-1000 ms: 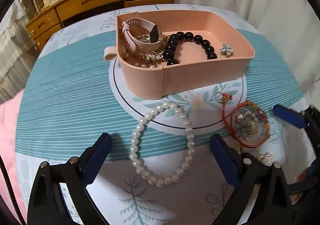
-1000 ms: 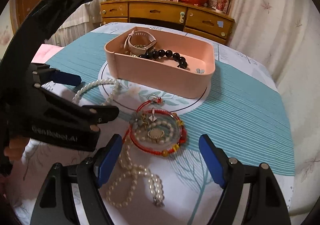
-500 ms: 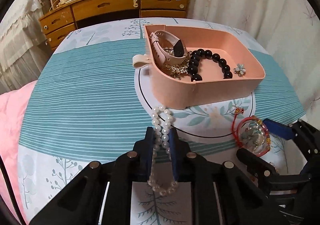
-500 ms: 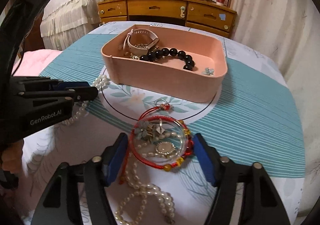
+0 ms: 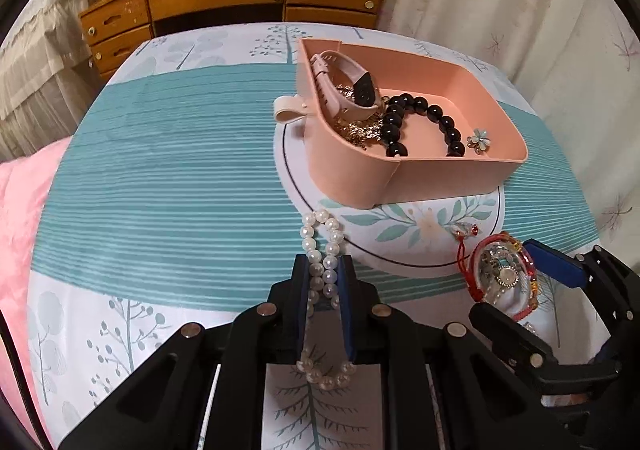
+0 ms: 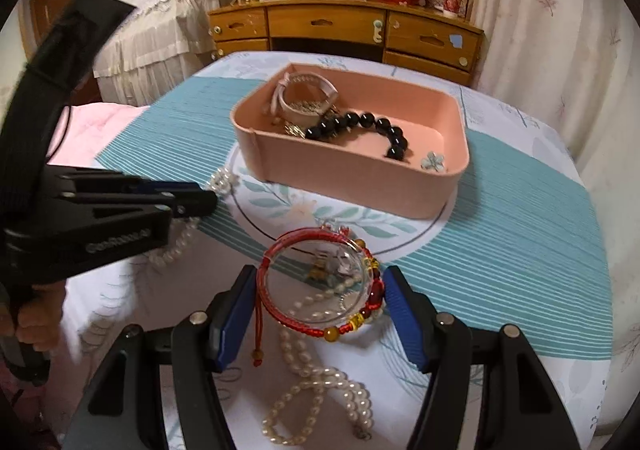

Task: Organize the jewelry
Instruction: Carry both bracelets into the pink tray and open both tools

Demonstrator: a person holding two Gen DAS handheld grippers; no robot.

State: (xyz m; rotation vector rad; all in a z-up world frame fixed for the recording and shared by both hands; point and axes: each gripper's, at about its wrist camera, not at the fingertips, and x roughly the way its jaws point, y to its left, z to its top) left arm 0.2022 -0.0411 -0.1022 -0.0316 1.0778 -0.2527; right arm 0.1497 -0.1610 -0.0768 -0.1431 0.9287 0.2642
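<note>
Pearl beads are pinched between the blue pads of the left tool, which is clenched across the middle of the white pearl bracelet so the loop is squeezed into two strands. One end sticks out ahead of the tips, the other droops behind them. Gripping mid-loop likely keeps both ends from swinging far during a carry. The right wrist view suggests the bracelet is already raised off the worktop, though I cannot be sure the trailing end is clear.

The right tool has its pads on either side of a red cord bracelet strung with amber and red beads. A clear round rim sits inside it with small charms within. The pads look to be touching or nearly touching the ring, and I judge it held rather than merely straddled. A long pearl necklace lies loose on the cloth beneath.

The pink plastic tray stands on the round floral print just beyond both tools. It already holds a pale pink watch, a black bead bracelet, a tangle of gold chain and a small flower charm. Its near wall is low, so both pieces probably go over it next, with the necklace left for later.
</note>
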